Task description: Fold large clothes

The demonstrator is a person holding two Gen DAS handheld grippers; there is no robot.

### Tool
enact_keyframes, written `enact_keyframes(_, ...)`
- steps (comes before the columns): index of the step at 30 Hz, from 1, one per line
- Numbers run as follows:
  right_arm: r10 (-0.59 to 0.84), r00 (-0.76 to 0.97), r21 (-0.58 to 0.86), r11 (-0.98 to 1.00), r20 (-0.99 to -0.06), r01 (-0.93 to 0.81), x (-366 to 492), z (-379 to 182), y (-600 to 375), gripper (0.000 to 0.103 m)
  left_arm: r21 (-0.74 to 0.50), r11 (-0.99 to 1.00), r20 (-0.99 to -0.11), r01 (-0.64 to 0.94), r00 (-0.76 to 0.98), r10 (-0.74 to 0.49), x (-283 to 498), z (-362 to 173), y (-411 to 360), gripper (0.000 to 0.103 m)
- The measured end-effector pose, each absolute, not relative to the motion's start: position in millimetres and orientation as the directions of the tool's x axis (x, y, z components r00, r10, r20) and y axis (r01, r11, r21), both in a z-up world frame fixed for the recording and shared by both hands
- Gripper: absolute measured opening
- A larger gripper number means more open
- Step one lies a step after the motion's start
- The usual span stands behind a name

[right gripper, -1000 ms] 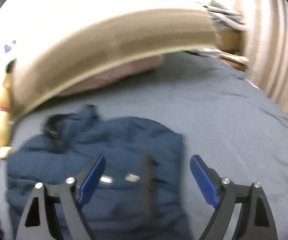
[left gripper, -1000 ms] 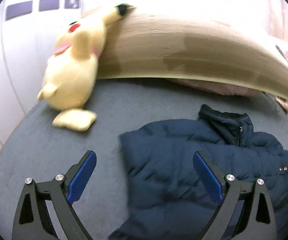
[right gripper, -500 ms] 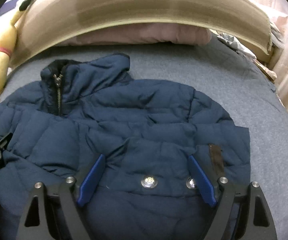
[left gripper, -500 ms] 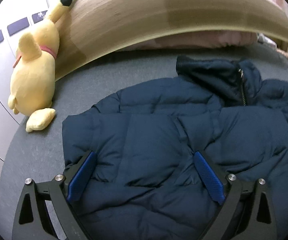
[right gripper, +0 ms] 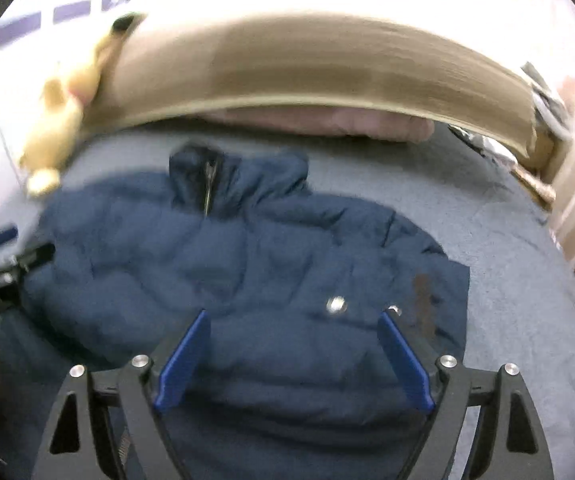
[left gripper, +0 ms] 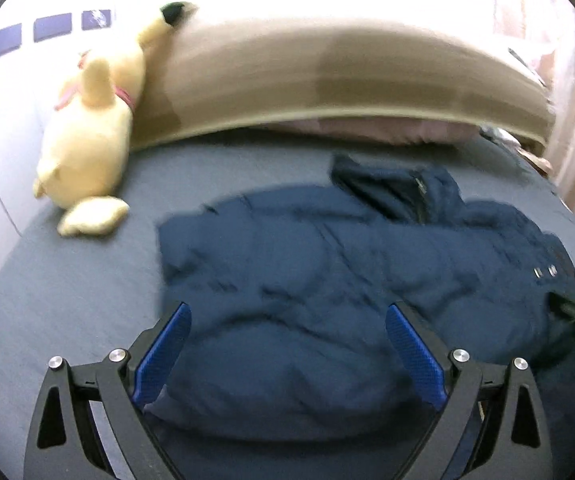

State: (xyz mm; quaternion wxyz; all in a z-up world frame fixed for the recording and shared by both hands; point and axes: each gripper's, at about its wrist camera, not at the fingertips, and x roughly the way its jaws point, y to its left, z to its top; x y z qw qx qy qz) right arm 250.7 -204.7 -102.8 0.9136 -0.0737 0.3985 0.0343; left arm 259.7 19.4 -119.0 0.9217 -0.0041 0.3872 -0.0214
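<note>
A dark blue puffer jacket (left gripper: 327,264) lies spread on a grey bed, collar and zip toward the headboard. My left gripper (left gripper: 287,344) hovers open over the jacket's left lower part, blue pads wide apart with only fabric below them. In the right wrist view the same jacket (right gripper: 247,264) fills the middle, with two metal snaps near its right side. My right gripper (right gripper: 293,344) is open above the lower right part of the jacket. Both views are motion-blurred. The other gripper shows at the edge of each view.
A yellow plush toy (left gripper: 91,132) leans against the tan headboard (left gripper: 327,80) at the bed's far left. A pink pillow (right gripper: 327,120) lies under the headboard. Bare grey sheet (right gripper: 527,320) extends to the jacket's right; a curtain hangs at the far right.
Both grippers swung across the bed: first closer over the jacket, then back a little, so more of the bed shows. Their jaws stayed open throughout.
</note>
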Motion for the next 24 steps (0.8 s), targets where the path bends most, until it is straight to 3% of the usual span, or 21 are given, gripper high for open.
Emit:
enact_keyframes(4,-0.032,0.629,-0.152,0.979,-0.777,-0.138,254,-136,-201,0.088,0.062,0.997,-0.752,0.054,0.659,0.011,264,-148,6,0.099)
enact_keyframes(10,-0.026,0.600,-0.118,0.987,-0.799,-0.114,262,-157,-205,0.091,0.095,0.994,-0.762,0.061,0.647,0.033,273,-162,1,0.101)
enact_keyframes(16,0.013,0.620,-0.051,0.995,-0.784,-0.086,249,-129,-215,0.092,0.071,0.995,-0.756,0.068,0.655,0.010,266,-145,10,0.100)
enact_keyframes(19,-0.001,0.667,-0.055,0.997,-0.745,-0.059,239,-105,-228,0.093,0.011,0.999,-0.702,0.030,0.712,-0.014,253,-120,32,0.100)
enact_keyframes(22,-0.026,0.658,-0.049,0.999,-0.753,-0.016,246,-102,-245,0.093,0.014,0.999,-0.681,-0.032,0.732,0.033,250,-113,55,0.100)
enact_keyframes(24,-0.046,0.631,-0.062,0.998,-0.774,-0.003,254,-112,-250,0.093,0.051,0.997,-0.712,-0.055,0.698,0.075,255,-126,64,0.100)
